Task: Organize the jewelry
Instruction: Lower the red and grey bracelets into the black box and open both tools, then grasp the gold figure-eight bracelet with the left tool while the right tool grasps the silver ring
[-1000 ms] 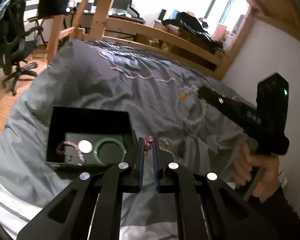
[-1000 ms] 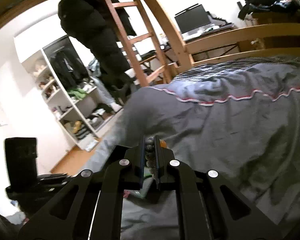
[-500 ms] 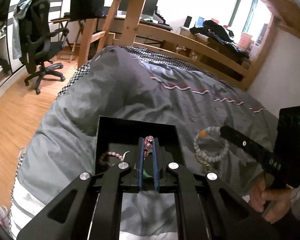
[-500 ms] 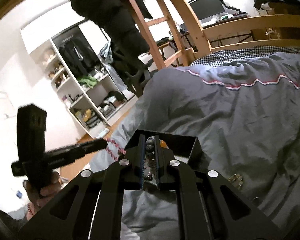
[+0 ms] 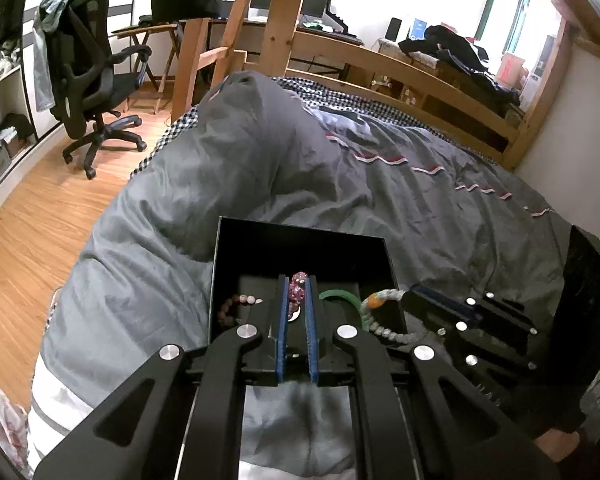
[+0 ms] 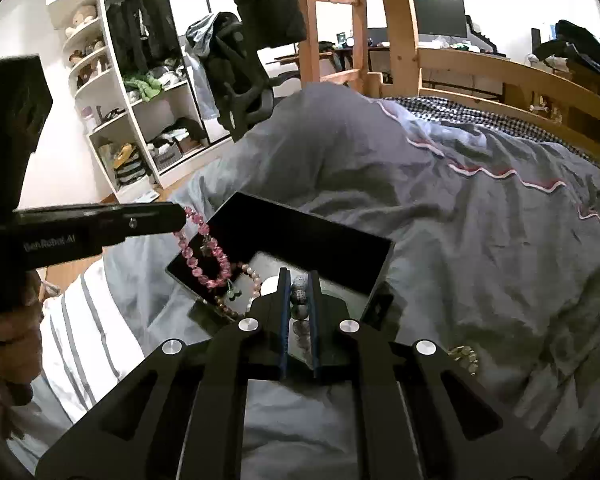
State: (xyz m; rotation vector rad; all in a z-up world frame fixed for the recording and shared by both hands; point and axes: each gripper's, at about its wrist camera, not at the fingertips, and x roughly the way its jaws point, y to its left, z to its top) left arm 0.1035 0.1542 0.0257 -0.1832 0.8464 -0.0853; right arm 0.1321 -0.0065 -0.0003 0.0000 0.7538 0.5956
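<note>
A black open jewelry box (image 5: pixel 300 240) (image 6: pixel 300 236) lies on the grey duvet. Inside are a green bangle (image 5: pixel 340 296), a pink pearl bracelet (image 5: pixel 242 300) (image 6: pixel 252 276) and a white disc (image 6: pixel 269 286). My left gripper (image 5: pixel 296 280) is shut on a pink crystal bracelet (image 5: pixel 297 290) that hangs over the box (image 6: pixel 204 256). My right gripper (image 6: pixel 299 284) is shut on a grey-white bead bracelet (image 6: pixel 300 296) with an orange bead (image 5: pixel 374 302), held over the box's right side.
A gold piece of jewelry (image 6: pixel 462 356) lies on the duvet right of the box. A wooden bed frame and ladder (image 5: pixel 276 40) stand behind. An office chair (image 5: pixel 96 80) and open shelves (image 6: pixel 140 120) are at the left, over a wooden floor.
Both grippers have moved over the box with their bracelets. The right gripper has come in close beside the left one.
</note>
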